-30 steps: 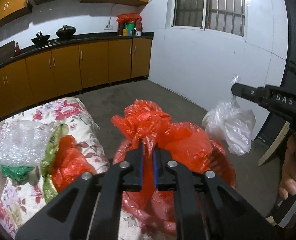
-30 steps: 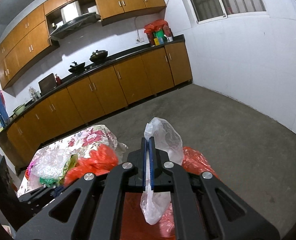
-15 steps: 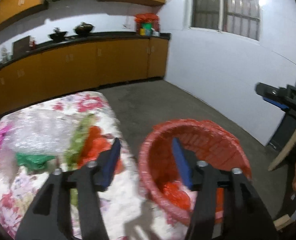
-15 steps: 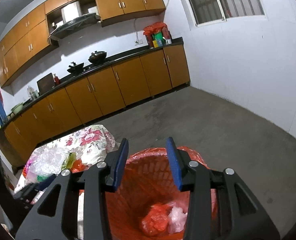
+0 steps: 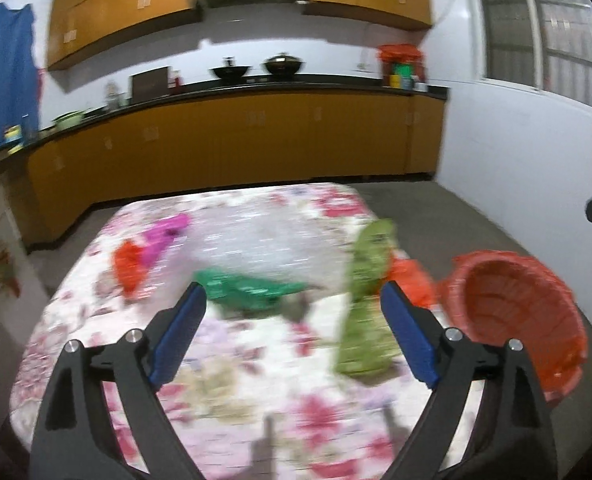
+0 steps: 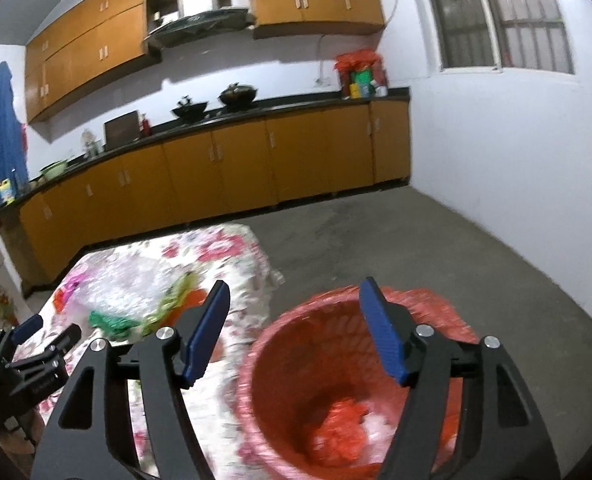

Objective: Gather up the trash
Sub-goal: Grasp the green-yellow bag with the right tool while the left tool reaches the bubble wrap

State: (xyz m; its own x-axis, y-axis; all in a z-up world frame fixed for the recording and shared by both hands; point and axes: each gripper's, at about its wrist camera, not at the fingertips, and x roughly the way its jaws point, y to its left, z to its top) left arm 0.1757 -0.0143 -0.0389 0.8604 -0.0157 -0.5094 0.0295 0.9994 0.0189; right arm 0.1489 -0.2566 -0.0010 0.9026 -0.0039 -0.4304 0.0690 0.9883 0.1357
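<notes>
two crumpled bags [image 6: 348, 428], red and clear, in red basket [image 6: 448, 312]; both grippers wide, empty.

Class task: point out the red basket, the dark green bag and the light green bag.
Red basket [image 6: 279, 364]: right wrist view, inner wall.
Dark green bag [image 5: 251, 290]: left wrist view, its middle.
Light green bag [image 5: 366, 300]: left wrist view, its middle.

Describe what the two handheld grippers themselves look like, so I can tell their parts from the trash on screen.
Both match. The left gripper and right gripper each have two matte black, angular linkage arms with triangular cutouts, joined by round silver pins. Each finger ends in a flat, elongated blue pad. In the right wrist view the left gripper shows faint lettering on its black body, too blurred to read. No cables, hands or sleeves show.
</notes>
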